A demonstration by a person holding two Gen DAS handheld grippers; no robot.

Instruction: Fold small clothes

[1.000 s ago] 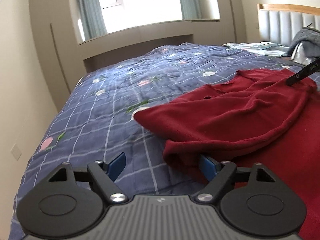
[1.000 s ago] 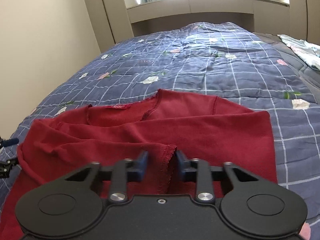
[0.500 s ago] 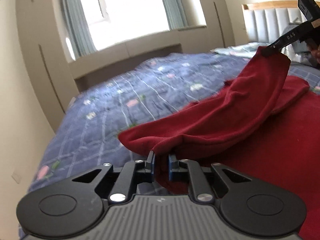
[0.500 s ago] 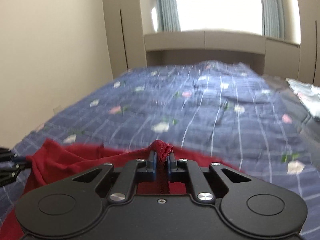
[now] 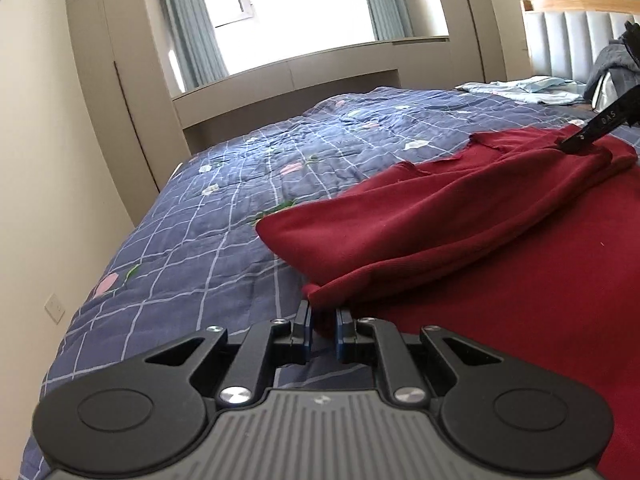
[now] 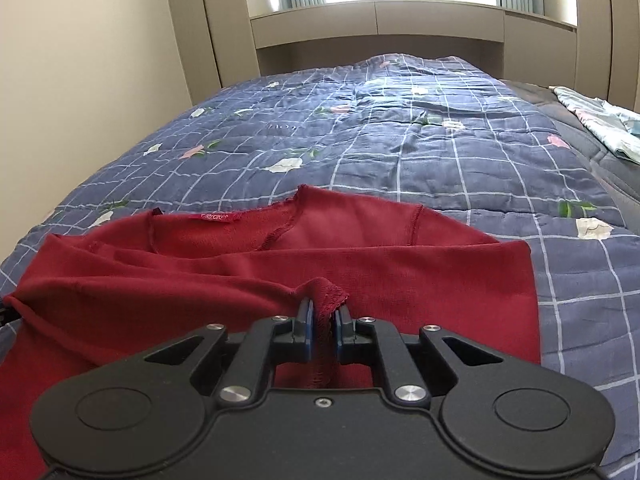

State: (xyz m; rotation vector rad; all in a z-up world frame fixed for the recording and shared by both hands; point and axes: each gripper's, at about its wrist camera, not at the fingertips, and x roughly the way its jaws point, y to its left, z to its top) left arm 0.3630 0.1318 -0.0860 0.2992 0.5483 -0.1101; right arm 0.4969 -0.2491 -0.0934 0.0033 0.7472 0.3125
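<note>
Both grippers' fingers point(image 5: 305, 322) pinch the red garment point(image 6: 400, 276) at opposite ends.

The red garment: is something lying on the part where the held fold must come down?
Nothing visible does. Both the left gripper and the right gripper are shut on the red garment, and the flat part of it shows only its own cloth.
</note>
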